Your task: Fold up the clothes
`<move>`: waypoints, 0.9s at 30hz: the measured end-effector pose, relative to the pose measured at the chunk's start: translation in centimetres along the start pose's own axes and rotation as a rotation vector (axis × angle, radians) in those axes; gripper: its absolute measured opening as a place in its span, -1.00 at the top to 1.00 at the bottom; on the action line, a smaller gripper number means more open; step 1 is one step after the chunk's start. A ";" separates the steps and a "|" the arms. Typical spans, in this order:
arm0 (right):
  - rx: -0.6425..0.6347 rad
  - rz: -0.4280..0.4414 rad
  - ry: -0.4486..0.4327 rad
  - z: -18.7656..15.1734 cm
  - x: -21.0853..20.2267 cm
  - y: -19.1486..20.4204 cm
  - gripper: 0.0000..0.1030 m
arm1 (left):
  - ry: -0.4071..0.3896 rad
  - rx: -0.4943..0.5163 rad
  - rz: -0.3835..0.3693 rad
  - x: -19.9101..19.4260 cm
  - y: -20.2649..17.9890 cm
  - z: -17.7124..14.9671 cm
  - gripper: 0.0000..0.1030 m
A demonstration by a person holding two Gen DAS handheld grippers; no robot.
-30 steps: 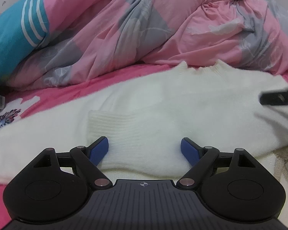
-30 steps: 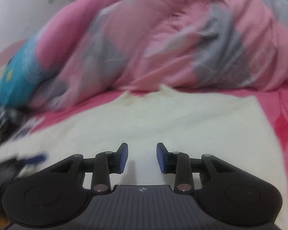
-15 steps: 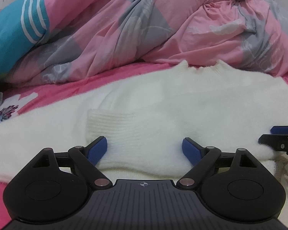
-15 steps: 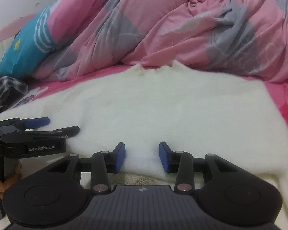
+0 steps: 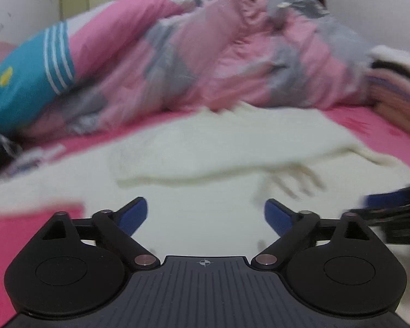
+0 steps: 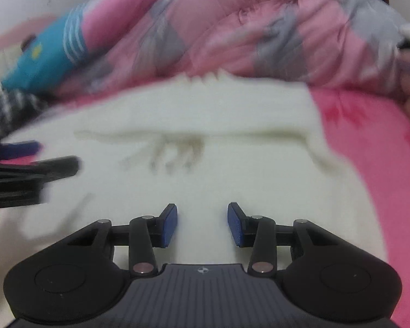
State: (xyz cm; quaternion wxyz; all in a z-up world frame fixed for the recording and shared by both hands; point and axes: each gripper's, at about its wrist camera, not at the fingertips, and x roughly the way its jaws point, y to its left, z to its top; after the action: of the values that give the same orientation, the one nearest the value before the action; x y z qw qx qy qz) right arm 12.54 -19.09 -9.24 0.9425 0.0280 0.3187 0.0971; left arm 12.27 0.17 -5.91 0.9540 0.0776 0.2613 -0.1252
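We see the fluffy cream-white knitted sweater (image 5: 232, 147) spread crosswise on the pink bed ahead of both grippers, collar farthest away, left gripper (image 5: 205, 214) just opening wide, right gripper (image 6: 202, 224) parted, both empty.

White marked wall (image 5: 19, 8) behind a bed (image 5: 369, 125) with pink sheet.

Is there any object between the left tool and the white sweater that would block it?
Nothing visible does. The left tool is open, nothing between its fingers, right over the white sweater. The right tool, also open, is off to the side; the pink quilt lies behind the sweater.
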 end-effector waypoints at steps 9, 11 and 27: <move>-0.043 -0.036 -0.007 -0.3 -0.3 0.8 0.11 | 0.126 -0.082 0.064 1.1 -0.1 -1.8 -1.00; -0.052 -0.048 -0.013 -0.7 -0.6 1.1 0.10 | 0.132 -0.119 0.058 1.0 0.3 -1.9 -1.00; -0.074 -0.073 -0.044 -1.3 -0.9 1.4 0.05 | 0.105 -0.125 0.062 0.7 0.0 -2.6 -1.00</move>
State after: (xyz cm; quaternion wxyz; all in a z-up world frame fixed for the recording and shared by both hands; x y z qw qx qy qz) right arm 10.82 -17.88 -9.61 0.9525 -0.0164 0.2950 0.0737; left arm 11.59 0.61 -8.43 0.9453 0.0325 0.3160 -0.0749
